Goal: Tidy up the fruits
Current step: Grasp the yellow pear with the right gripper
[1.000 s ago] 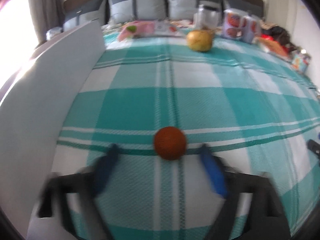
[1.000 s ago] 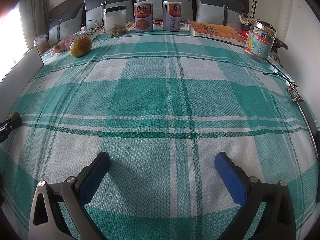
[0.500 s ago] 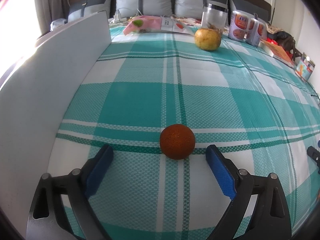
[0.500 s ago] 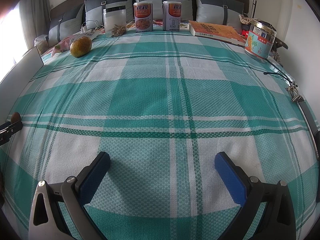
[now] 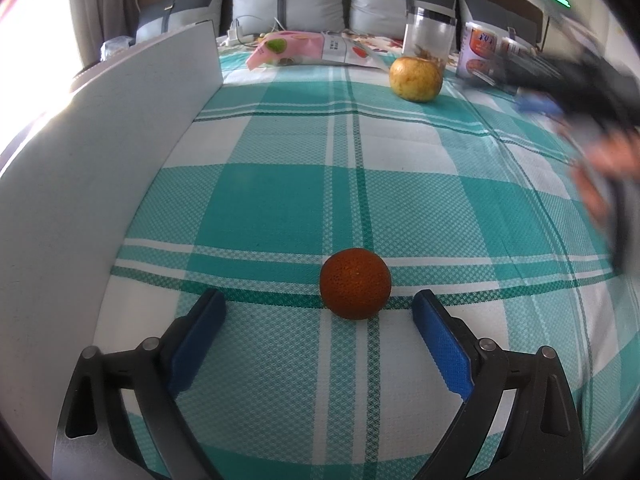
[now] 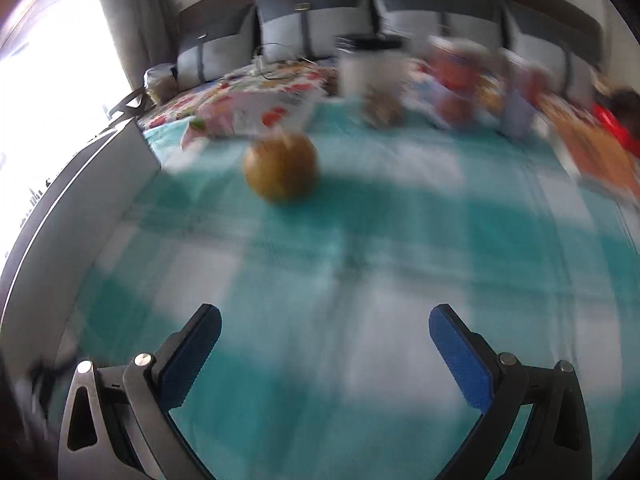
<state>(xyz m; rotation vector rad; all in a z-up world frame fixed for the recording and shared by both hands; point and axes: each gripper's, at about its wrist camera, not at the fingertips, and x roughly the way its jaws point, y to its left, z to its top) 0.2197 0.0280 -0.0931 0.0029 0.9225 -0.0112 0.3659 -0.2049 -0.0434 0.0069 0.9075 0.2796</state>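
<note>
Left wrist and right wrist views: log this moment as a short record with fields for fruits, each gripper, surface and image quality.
orange: on the plaid bedspread, just ahead of the left gripper, not between its fingers
pear: far end of the bed, in front of a clear jar
left gripper: open, empty
right gripper: open, empty, aimed towards the pear
image quality: right wrist view motion-blurred

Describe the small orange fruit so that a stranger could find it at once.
Look at the checked green bedspread, on the near part, away from the pillows. The orange lies there alone, just ahead of the open left tool. It is smaller, redder and rougher than the yellow fruit far behind.
</note>
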